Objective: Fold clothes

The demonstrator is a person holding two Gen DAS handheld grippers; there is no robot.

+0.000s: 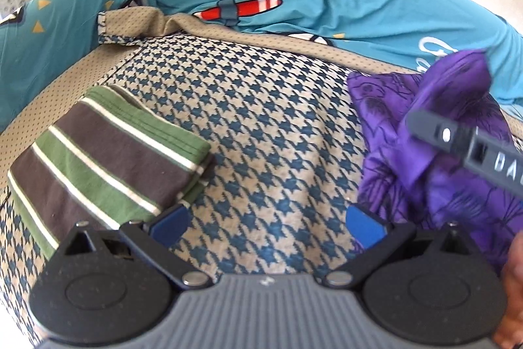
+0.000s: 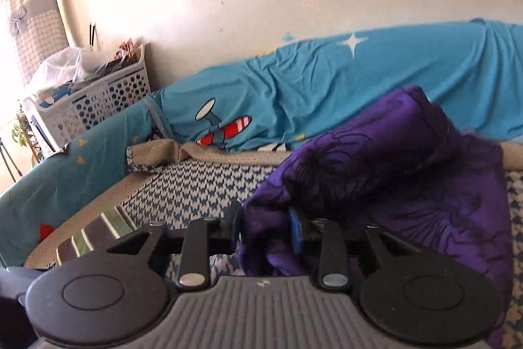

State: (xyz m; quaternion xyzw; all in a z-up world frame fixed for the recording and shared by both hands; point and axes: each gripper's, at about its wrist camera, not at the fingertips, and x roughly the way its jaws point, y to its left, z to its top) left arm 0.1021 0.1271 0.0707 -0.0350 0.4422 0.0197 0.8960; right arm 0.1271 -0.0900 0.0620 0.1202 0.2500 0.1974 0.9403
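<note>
Your houndstooth blanket point(image 1: 261, 126) covers the bed, woven and flat. On its right side your purple garment point(image 2: 376, 172) bunches up, glossy, inked with dark line drawings. Your right gripper point(image 2: 266, 226) pinches a fold of it. Your left gripper point(image 1: 266, 223) hangs wide apart, empty, beside the folded striped knit point(image 1: 108, 159).

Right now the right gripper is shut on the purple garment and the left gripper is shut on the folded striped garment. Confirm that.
Not quite. The right gripper is shut on the purple garment, but the left gripper is open and holds nothing. The left wrist view shows its jaws spread over the houndstooth cover, with the folded striped garment lying beside its left finger.
</note>
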